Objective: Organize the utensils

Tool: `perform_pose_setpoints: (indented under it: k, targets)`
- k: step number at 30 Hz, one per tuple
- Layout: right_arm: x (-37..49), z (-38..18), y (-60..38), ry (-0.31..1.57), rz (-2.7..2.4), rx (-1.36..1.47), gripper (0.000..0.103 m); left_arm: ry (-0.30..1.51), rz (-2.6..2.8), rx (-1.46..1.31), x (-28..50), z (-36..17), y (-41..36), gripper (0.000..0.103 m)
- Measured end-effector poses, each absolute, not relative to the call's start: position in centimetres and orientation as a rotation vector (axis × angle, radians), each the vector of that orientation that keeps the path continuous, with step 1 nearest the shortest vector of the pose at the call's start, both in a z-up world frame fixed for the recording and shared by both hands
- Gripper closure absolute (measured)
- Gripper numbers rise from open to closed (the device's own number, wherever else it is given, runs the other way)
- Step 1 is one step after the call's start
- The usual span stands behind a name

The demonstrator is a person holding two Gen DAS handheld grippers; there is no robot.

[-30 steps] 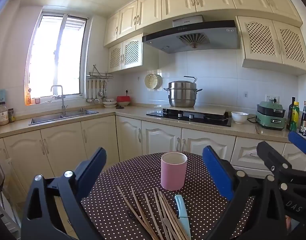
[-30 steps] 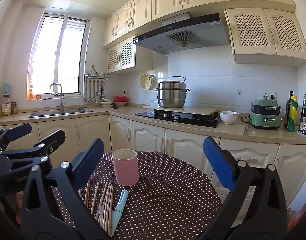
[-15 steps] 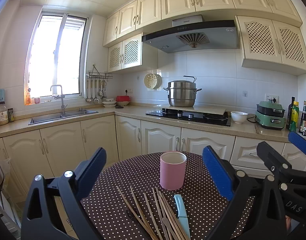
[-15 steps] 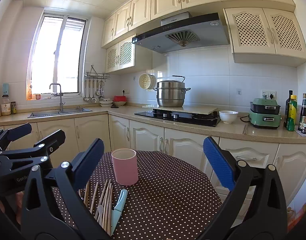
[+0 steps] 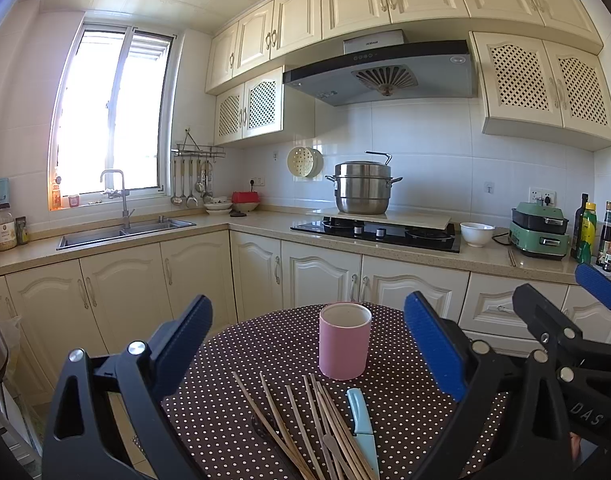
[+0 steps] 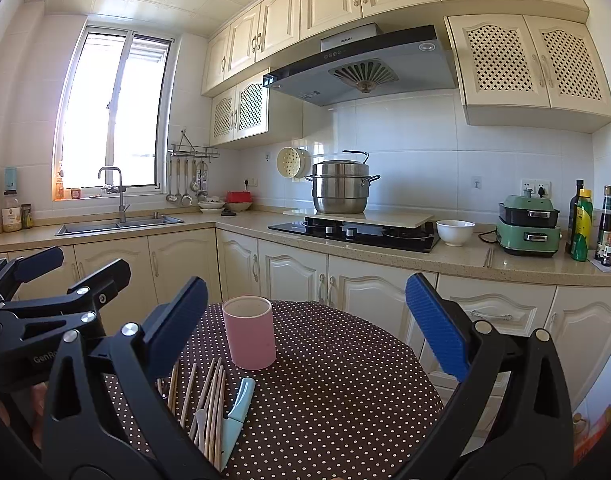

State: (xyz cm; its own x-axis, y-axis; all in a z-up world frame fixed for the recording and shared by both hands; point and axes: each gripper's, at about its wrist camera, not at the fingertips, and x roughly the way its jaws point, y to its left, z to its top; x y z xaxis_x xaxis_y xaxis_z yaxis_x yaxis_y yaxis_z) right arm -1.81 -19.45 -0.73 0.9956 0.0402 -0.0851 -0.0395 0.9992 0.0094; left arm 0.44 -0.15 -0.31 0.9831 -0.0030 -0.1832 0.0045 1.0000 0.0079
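Round dotted tablecloth (image 5: 265, 344), cylindrical pink cup (image 5: 344, 340), thin wooden chopsticks (image 5: 305, 420)

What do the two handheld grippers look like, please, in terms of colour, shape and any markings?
Both are black plastic clamp-style frames with silver rivets and two fingers tipped with ribbed blue pads. The left gripper shows partial white lettering "GenRo" in the other gripper's view; the right gripper shows "DAS".

Between the earlier frames and now, change is minimal. In the right wrist view, the cup (image 6: 249, 332) sits slightly further left and lower in frame (a small camera shift). In the left wrist view, the chopsticks (image 5: 305, 424) appear marginally lower.
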Motion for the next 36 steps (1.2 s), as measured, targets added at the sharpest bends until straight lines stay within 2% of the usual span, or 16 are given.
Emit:
perform_pose_setpoints:
  k: [36]
  targets:
    - [-1.75,-0.7,-19.23,0.092,0.037,0.01,0.006,0.183,-0.003,0.007,0.32,-0.53,-0.24,0.008]
